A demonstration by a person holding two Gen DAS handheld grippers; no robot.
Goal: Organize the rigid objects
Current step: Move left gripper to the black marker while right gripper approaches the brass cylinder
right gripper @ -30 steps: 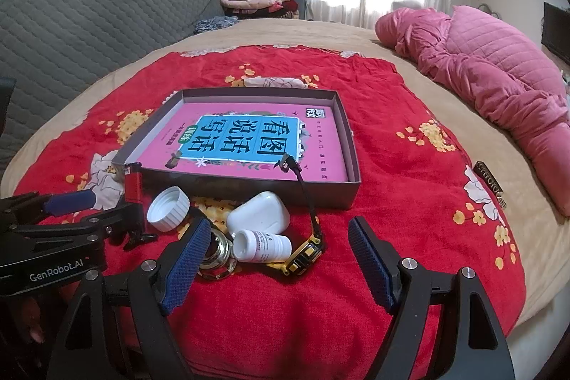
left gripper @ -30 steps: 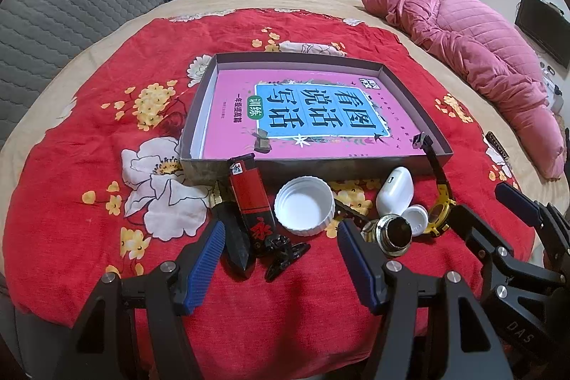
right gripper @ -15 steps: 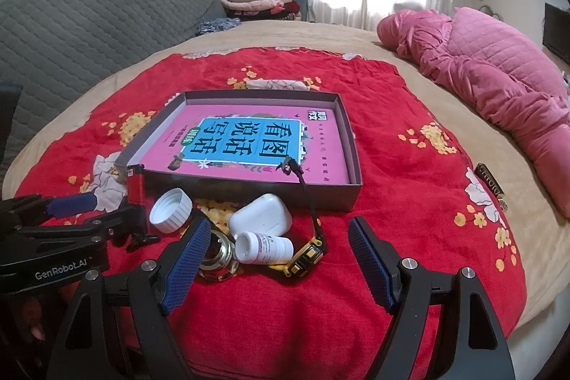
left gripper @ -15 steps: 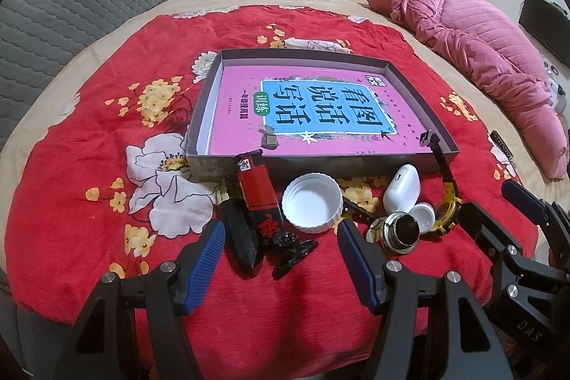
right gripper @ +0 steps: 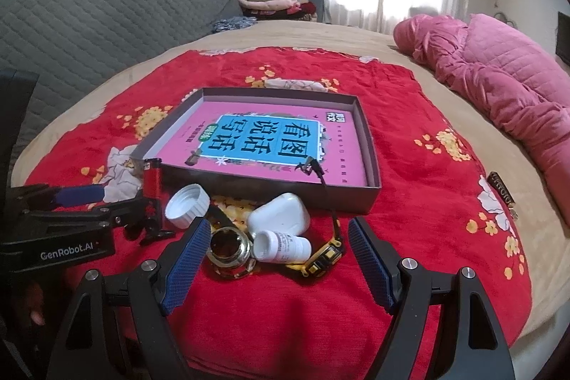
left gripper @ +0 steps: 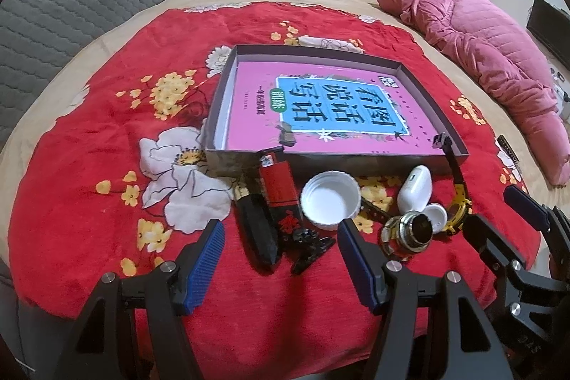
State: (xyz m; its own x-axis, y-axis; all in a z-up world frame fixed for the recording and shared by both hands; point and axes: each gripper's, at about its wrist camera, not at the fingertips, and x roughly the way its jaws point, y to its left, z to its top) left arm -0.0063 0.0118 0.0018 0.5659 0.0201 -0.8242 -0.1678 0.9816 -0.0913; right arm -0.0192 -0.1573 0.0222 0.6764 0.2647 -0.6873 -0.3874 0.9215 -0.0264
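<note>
While both grippers — left, right — hover with jaws spread, clutter sits before the shallow box.

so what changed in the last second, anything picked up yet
Nothing picked up. Both views slid a little across the scene, so both hand-held grippers shifted slightly, but the left hand-held gripper and right hand-held gripper stayed open and empty. The red lighter, white cap, earbud case, pill bottle, watch and box lie as before.
</note>
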